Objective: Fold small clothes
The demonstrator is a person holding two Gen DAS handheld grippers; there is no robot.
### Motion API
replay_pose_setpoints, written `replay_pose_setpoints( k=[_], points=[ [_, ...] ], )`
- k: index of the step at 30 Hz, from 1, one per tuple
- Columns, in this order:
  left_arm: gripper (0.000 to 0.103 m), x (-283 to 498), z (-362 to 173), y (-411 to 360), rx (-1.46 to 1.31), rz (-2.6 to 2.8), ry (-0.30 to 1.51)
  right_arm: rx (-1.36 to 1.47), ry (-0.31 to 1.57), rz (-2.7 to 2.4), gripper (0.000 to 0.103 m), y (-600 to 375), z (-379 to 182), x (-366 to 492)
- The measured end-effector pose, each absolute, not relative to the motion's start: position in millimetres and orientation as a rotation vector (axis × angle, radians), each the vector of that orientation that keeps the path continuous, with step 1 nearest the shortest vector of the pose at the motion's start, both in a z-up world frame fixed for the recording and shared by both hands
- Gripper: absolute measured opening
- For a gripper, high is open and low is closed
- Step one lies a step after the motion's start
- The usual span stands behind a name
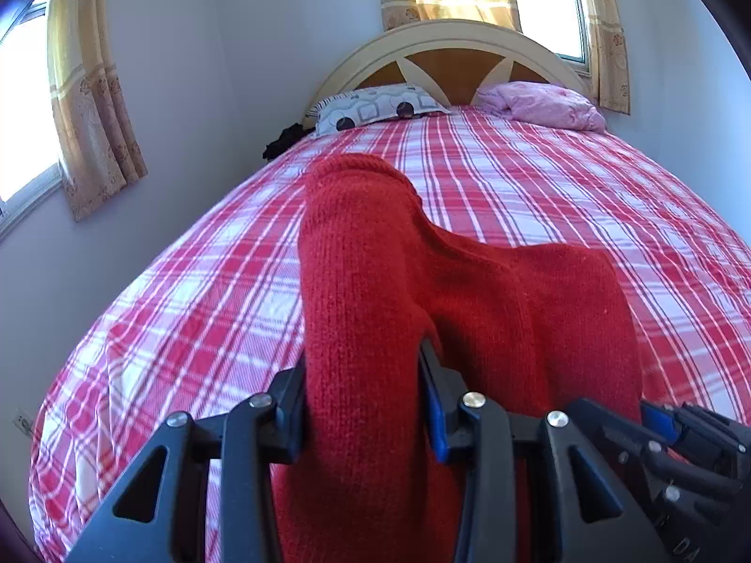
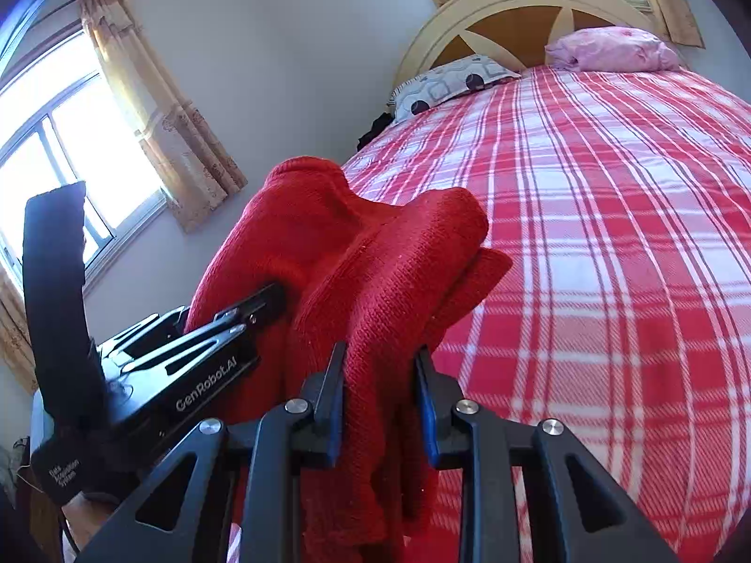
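A red knitted garment (image 1: pixel 366 281) hangs between my two grippers above the bed. My left gripper (image 1: pixel 364 370) is shut on a thick bunch of the knit, which fills the gap between its fingers. My right gripper (image 2: pixel 380 375) is shut on another bunch of the same red garment (image 2: pixel 375 258). The right gripper shows at the lower right of the left wrist view (image 1: pixel 676 427). The left gripper shows at the left of the right wrist view (image 2: pixel 263 302), its tips buried in the knit. The two grippers are close together, side by side.
The bed has a red and white plaid cover (image 1: pixel 540 197). A patterned pillow (image 1: pixel 375 108) and a pink bundle (image 1: pixel 544 103) lie by the cream and wood headboard (image 1: pixel 450 47). A dark item (image 1: pixel 281 138) sits at the bed's left edge. Curtained windows are in the walls.
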State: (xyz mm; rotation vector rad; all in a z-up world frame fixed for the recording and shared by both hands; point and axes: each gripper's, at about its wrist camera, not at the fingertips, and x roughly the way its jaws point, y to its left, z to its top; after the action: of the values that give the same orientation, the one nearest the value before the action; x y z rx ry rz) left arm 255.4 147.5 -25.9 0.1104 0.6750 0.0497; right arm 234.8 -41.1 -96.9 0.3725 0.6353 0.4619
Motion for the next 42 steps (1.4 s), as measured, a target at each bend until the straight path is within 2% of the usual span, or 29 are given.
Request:
replay_pose_setpoints(
  k=[10, 23, 28, 32, 34, 36, 38, 39, 40, 42],
  points=[
    [0.041, 299.4, -37.8, 132.7, 0.13, -0.025, 0.673, 0.349, 0.608, 0.362, 0.026, -54.5, -105.9, 263.5],
    [0.041, 327.5, -67.4, 130.0, 0.111, -0.034, 0.755, 0.278, 0.674, 0.265, 0.025, -63.4, -134.8, 298.6],
    [0.046, 331.6, -81.0, 141.6, 0.07, -0.028, 0.807, 0.292, 0.721, 0.273, 0.025, -63.8, -145.1, 307.4],
    [0.055, 333.6, -83.9, 147.8, 0.045, -0.028, 0.826, 0.327, 0.741, 0.289, 0.025, -68.8, -150.5, 311.7],
    [0.064, 335.7, -85.7, 146.5, 0.066, -0.01, 0.827, 0.35, 0.75, 0.299, 0.026, -71.5, -153.0, 313.8],
    [0.08, 338.2, -87.9, 148.4, 0.074, 0.023, 0.836, 0.353, 0.751, 0.299, 0.026, -71.6, -153.4, 313.1],
    [0.089, 340.1, -87.4, 154.8, 0.044, 0.043, 0.86, 0.351, 0.749, 0.3, 0.028, -72.2, -152.5, 310.6],
    [0.093, 338.4, -86.3, 159.1, 0.022, 0.05, 0.876, 0.351, 0.75, 0.302, 0.033, -73.0, -152.1, 309.9],
    [0.095, 335.3, -84.7, 162.6, 0.009, 0.057, 0.887, 0.353, 0.749, 0.304, 0.037, -75.3, -150.8, 307.8],
    [0.099, 324.9, -80.8, 167.3, 0.018, 0.066, 0.893, 0.359, 0.74, 0.294, 0.038, -82.5, -144.2, 298.3]
  ],
)
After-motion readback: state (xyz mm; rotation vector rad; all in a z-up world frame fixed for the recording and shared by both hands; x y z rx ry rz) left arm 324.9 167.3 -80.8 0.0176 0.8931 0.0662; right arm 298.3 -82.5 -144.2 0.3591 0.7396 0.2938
